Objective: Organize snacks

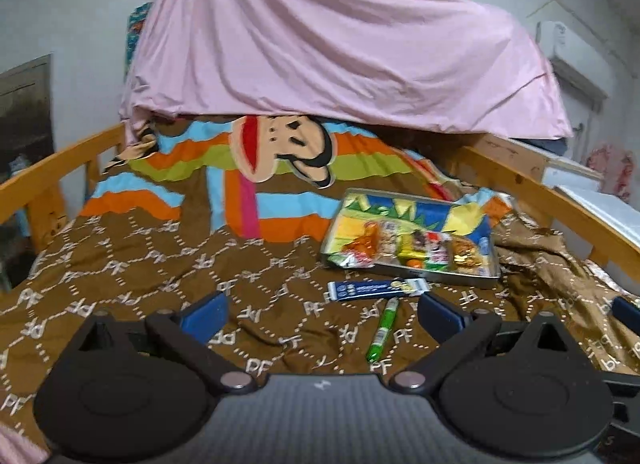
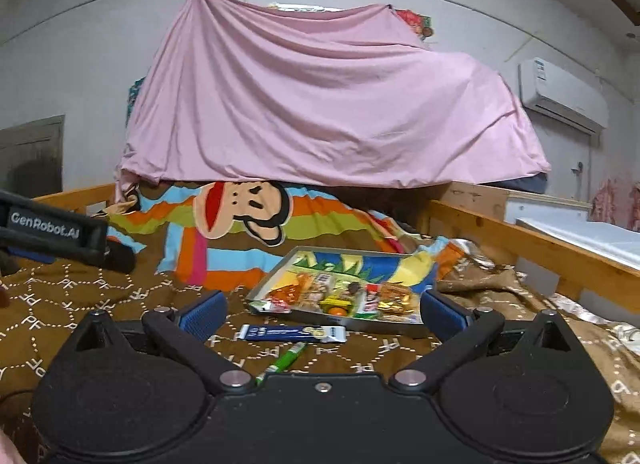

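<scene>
Both grippers, left [image 1: 322,310] and right [image 2: 322,310], gape wide and empty, so I'd just drop straight onto the blue bar [image 2: 294,333] lying between the right's fingers, ahead of the tray [image 2: 276,272].

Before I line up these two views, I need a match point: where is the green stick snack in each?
Left wrist: green stick snack lies on the brown bedspread, right of centre, between the open fingers.
Right wrist: it lies low at centre, its near end hidden by the gripper body.
Shared landmark: blue snack bar just beyond it.
</scene>
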A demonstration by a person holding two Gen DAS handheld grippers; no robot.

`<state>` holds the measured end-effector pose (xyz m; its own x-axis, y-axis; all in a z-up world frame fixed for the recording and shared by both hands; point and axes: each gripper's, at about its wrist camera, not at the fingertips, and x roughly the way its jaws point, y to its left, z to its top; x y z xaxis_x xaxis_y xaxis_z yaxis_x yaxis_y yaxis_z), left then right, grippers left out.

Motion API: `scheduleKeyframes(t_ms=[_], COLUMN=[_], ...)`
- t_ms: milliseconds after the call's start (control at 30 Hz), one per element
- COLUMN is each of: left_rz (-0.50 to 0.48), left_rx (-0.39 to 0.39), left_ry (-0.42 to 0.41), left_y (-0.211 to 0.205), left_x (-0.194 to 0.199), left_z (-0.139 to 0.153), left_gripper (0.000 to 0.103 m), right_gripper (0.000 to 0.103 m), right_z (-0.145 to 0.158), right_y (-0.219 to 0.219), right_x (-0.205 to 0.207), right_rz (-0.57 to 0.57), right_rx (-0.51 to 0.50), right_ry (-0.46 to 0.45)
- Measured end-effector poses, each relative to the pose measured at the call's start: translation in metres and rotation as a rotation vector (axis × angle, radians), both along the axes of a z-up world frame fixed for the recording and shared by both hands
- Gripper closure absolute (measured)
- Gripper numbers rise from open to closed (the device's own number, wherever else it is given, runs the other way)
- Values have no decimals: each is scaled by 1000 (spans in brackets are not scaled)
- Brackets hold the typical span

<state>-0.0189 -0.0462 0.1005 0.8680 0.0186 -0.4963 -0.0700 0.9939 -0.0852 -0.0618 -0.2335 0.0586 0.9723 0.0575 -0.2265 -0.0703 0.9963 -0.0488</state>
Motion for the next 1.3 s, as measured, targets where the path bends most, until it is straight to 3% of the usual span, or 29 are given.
scheduleKeyframes(t_ms=[200,300,400,600,733,900,1067,1167,1300], left_rz=[66,87,88,75,98,11,-47,-79,-144], left_rx=[67,77,71,116,99,51,17,-15,33], left_ry=[27,22,16,41,71,67,94,111,71], left_y=[-25,-36,-43,-46,-34,-14,9,21,28], left_x=[-2,-2,3,29,49,70,99,125,159], left_z=[29,36,40,32,20,-5,-27,-30,-26], left_gripper=[0,0,0,0,0,0,0,0,0], right_gripper=[1,1,1,1,1,1,1,1,1], right_z=[16,24,33,34,21,1,2,2,8], right_y=[-21,-21,-21,-38,-44,-56,-51,-39,-20], right_x=[-6,0,-2,2,16,24,40,48,65], right_rz=[-82,-108,-118,-193,-219,-244,-291,-304,-289], right_rx=[27,-28,-64,130,119,165,215,171,84], right_ry=[57,110,80,34,23,48,78,104,156])
